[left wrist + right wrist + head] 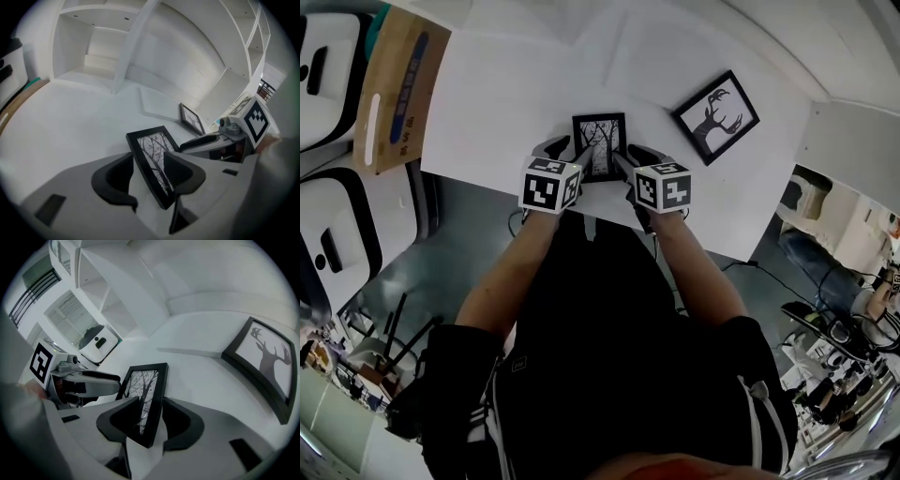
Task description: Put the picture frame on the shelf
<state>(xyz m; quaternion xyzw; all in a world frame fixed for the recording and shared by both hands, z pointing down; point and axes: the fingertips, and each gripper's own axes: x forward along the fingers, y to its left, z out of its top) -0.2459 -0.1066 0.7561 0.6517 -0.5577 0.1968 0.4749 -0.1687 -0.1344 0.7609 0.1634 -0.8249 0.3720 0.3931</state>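
Your left hand-held gripper [570,155] and right hand-held gripper [630,161] are both down at the near end of the tree picture frame [599,141], one at each near corner, both angled downward.

Left one: jaws spread wide, released. The frame's near-left corner sits in the gap between them, and its black edge runs just beside the pads without being pinched.

Right one: same. Jaws wide apart, released, near-right corner of the frame between them, not clamped on it.

Each gripper view also catches the other gripper's finger lying alongside the opposite edge of the frame.

The frame is black with a bare-tree print. It lies on the white table [506,94], near the edge closest to you and roughly square to you. It is not on the shelf [89,42]. That is the white unit with open compartments at the far side of the table, seen in the left gripper view, well apart from the frame.

The deer picture frame [716,116] is black, looks larger, and shows an antlered deer silhouette. It lies on the table to your right of the tree one, turned at an angle, apart from it and from both grippers.

A flat white board [187,352] lies on the table beyond the two frames. A cardboard box [398,89] is at the table's left end.
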